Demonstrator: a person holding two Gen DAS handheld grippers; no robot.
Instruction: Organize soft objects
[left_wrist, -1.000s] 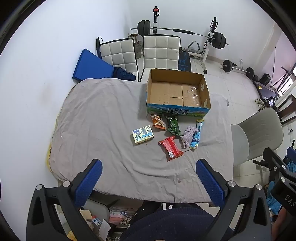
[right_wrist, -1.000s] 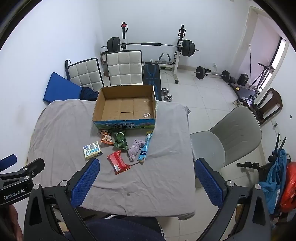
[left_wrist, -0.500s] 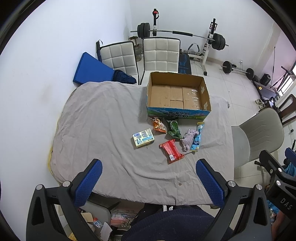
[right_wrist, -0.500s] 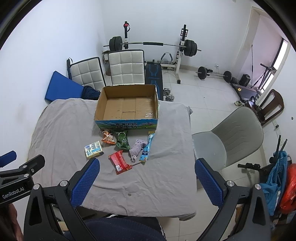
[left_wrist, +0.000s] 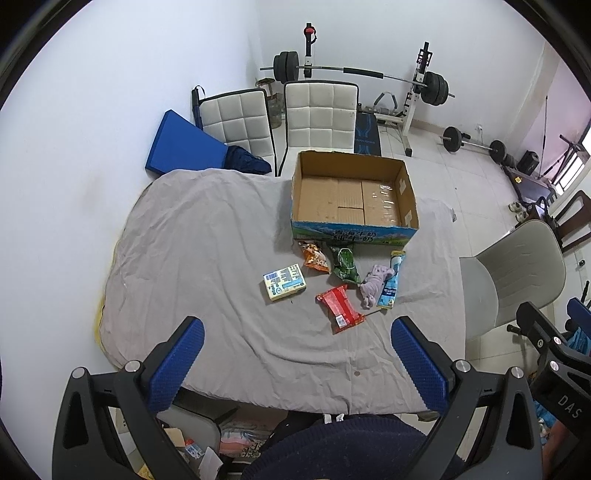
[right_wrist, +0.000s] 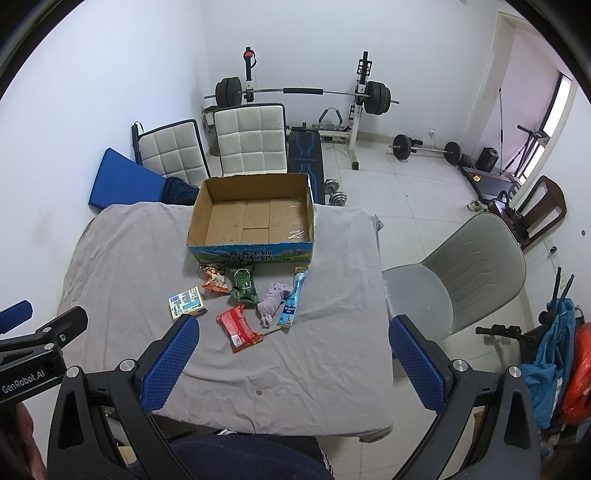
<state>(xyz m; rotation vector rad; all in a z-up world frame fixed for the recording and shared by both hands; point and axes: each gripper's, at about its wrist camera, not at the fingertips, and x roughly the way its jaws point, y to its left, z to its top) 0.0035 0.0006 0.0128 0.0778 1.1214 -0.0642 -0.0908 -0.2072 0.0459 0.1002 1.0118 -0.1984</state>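
Left wrist view looks down on a surface (left_wrist: 192, 258) draped in wrinkled grey cloth, with the left gripper (left_wrist: 295, 363) held above its near edge, jaws spread wide and holding nothing. An open cardboard box (left_wrist: 352, 197) with a blue printed front sits toward 12 o'clock, its inside bare. Just in front of the box lie the soft things in a loose cluster: an orange snack bag (left_wrist: 314, 256) and a green snack bag (left_wrist: 345, 265) side by side, a purple plush toy (left_wrist: 373, 285) at about 2 o'clock of the red packet (left_wrist: 340, 308), and a long light-blue pouch (left_wrist: 392, 278) touching the toy's right side. A pale yellow carton (left_wrist: 284, 281) lies apart at 9 o'clock of the cluster.

From the right wrist view, the right gripper (right_wrist: 291, 360) also hangs over the near edge, jaws wide apart and empty, the red packet (right_wrist: 238, 328) between its blue pads (right_wrist: 170, 363) in the frame. A grey chair (right_wrist: 458, 280) stands at 3 o'clock beside the surface, two white padded chairs (right_wrist: 251, 138) behind the box, and a barbell rack (right_wrist: 306, 92) along the far wall.
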